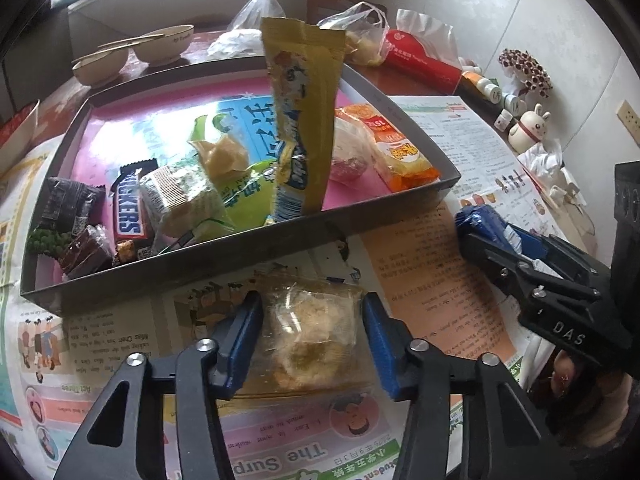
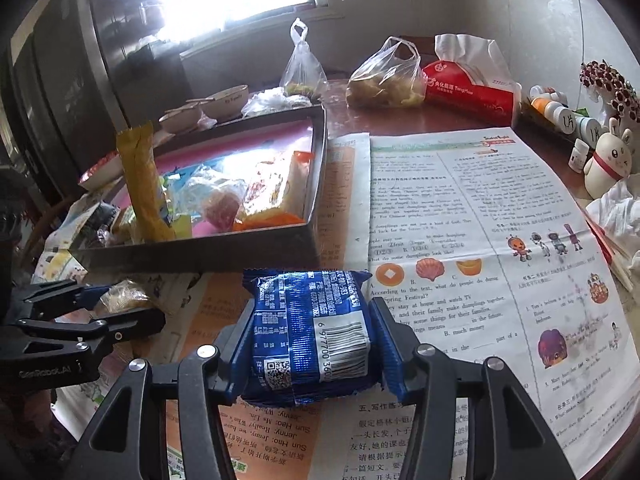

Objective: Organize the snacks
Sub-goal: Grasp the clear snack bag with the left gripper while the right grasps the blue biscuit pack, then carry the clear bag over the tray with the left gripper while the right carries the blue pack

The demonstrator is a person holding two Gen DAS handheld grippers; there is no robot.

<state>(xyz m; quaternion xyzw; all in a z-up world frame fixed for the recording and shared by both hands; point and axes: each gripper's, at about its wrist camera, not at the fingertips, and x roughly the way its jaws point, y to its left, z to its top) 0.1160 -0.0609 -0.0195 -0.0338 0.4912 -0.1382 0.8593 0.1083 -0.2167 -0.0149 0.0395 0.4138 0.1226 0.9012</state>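
**A:** What does each set of tongs have?

**B:** The left gripper [image 1: 310, 312] is clamped on a clear-wrapped pastry [image 1: 310, 336], its blue pads pressed to the wrapper's two sides. The right gripper [image 2: 310, 320] is clamped the same way on a blue foil packet [image 2: 310, 328]. Both snacks lie on the newspaper [image 2: 460, 208], just in front of the tray's [image 1: 168, 276] near wall.

**A:** How do they lie?

**B:** The blue packet's long axis runs straight ahead along the right fingers, barcode face up, crimped far end towards the tray. The pastry is roundish; I cannot tell its long axis through the glare on the wrap.

**A:** Anything hidden?

**B:** The packet's near end sits under the right tongs, and the pastry's near edge blurs into the paper.

**A:** What is nearby?

**B:** Beyond the left tongs, the tray holds a Snickers bar [image 1: 130, 208], a green bag [image 1: 236, 196], an orange-ended pack [image 1: 400, 152] and a tall yellow sachet [image 1: 304, 120] standing upright against the near wall. Past the tray are bowls [image 1: 164, 44], plastic bags [image 2: 384, 76] and a red tissue pack [image 2: 472, 84]. A rabbit figurine [image 2: 608, 160] stands far to the right of the right tongs. The tray wall stands between both snacks and the tray floor.
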